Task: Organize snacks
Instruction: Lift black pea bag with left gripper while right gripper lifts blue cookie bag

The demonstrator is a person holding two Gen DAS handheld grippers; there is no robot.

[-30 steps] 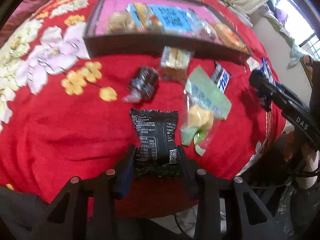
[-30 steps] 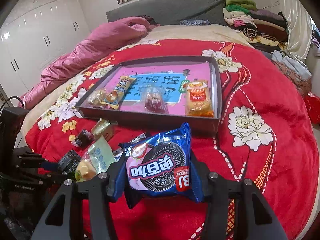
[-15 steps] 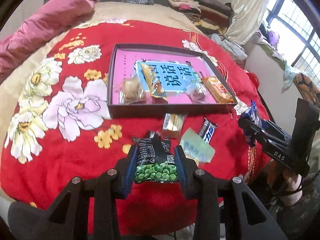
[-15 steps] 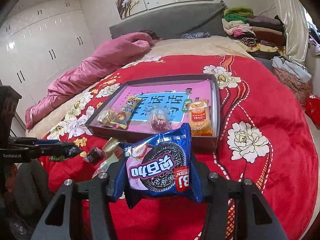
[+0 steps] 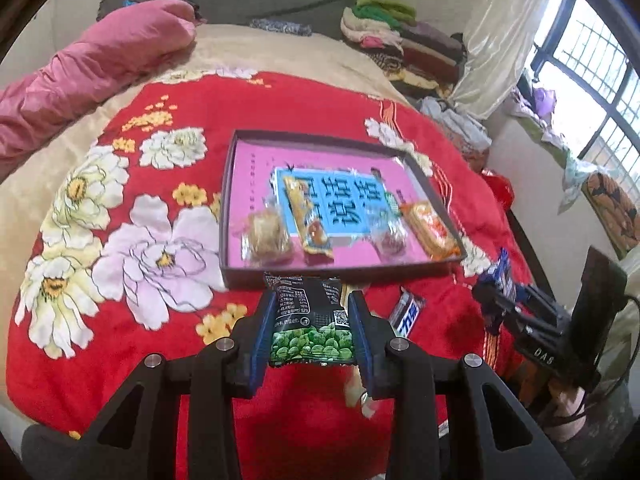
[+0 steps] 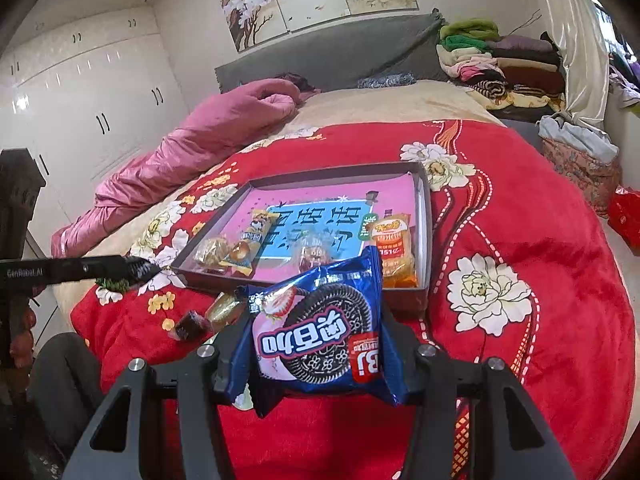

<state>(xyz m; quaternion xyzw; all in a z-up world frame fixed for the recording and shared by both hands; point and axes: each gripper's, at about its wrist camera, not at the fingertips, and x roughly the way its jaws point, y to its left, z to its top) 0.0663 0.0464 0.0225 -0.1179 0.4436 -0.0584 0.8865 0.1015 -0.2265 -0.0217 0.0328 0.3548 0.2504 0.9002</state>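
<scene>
Your left gripper (image 5: 312, 332) is clamped on a green-pea packet (image 5: 310, 324), held above the red floral blanket (image 5: 120, 320) just short of the tray (image 5: 240, 272). Your right gripper (image 6: 316, 344) pinches a blue cookie pack (image 6: 320, 336) before the tray's near wall. Beyond lie pink bedding (image 6: 208, 136) and white wardrobes (image 6: 80, 100).
</scene>
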